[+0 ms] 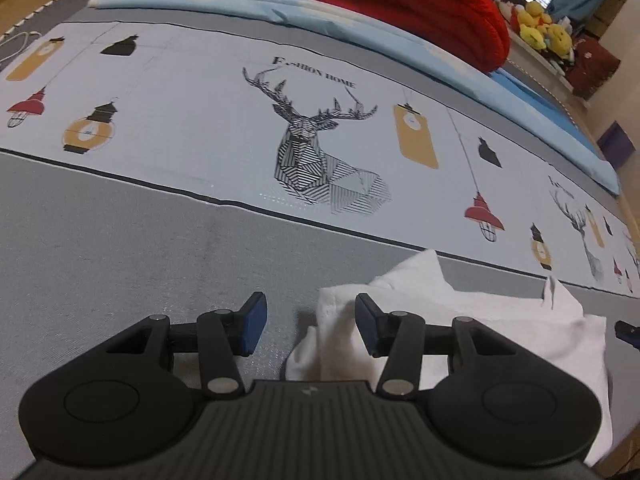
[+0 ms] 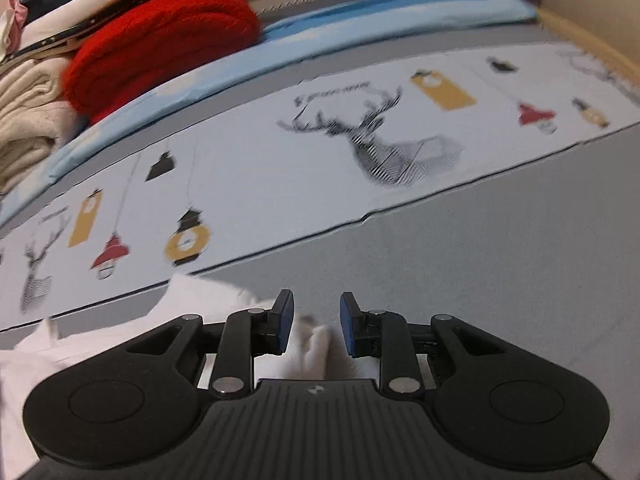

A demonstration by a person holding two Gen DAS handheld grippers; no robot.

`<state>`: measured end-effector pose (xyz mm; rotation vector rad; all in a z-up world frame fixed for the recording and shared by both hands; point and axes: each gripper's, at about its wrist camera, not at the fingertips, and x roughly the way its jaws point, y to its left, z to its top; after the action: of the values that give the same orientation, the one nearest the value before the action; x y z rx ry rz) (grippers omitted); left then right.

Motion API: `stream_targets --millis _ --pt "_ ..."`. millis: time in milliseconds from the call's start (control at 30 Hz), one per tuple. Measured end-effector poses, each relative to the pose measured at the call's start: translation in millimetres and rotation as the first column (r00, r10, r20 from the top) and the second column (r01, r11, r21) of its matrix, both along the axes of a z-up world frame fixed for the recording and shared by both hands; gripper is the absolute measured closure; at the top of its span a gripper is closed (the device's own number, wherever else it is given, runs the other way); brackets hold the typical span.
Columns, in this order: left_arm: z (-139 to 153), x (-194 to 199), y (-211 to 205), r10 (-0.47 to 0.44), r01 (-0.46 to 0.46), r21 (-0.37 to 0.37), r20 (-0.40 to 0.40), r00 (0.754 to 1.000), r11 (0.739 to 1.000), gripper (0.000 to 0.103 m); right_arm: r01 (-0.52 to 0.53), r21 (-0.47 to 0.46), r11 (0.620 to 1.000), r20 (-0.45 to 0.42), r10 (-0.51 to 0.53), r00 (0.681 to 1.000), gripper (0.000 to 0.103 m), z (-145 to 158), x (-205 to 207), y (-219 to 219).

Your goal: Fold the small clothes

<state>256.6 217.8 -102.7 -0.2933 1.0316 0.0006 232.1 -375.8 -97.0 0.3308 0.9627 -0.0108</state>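
A small white garment lies crumpled on the grey bed cover, low and right in the left wrist view. My left gripper is open; the garment's left edge sits between its blue pads, with nothing clamped. In the right wrist view the same white garment lies low and left. My right gripper is open, and a bunched fold of the garment rises between its blue pads. A tip of the right gripper shows at the right edge of the left wrist view.
The bed cover has a grey band and a pale strip printed with deer and lanterns. A light blue folded sheet, a red knit and beige bedding lie behind. Yellow plush toys sit far right.
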Motion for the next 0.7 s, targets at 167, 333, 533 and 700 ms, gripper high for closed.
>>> stream_targets --millis 167,333,533,700 --pt "-5 2 -4 -0.018 0.017 -0.028 -0.022 1.000 0.999 0.050 -0.063 0.032 0.997 -0.033 0.064 0.997 0.076 -4 0 5" --pt "-9 4 -12 -0.029 0.028 -0.010 -0.030 0.999 1.000 0.063 -0.125 0.003 0.992 -0.057 0.125 0.990 0.076 -10 3 26" --pt "-1 4 -16 -0.039 0.038 0.041 0.034 0.999 0.998 0.101 -0.112 -0.027 0.993 -0.062 0.110 0.992 0.103 -11 9 33" --pt "15 5 -15 0.013 -0.027 0.081 0.162 0.987 0.996 0.101 -0.008 -0.030 1.000 0.167 0.013 0.986 0.103 22 4 29"
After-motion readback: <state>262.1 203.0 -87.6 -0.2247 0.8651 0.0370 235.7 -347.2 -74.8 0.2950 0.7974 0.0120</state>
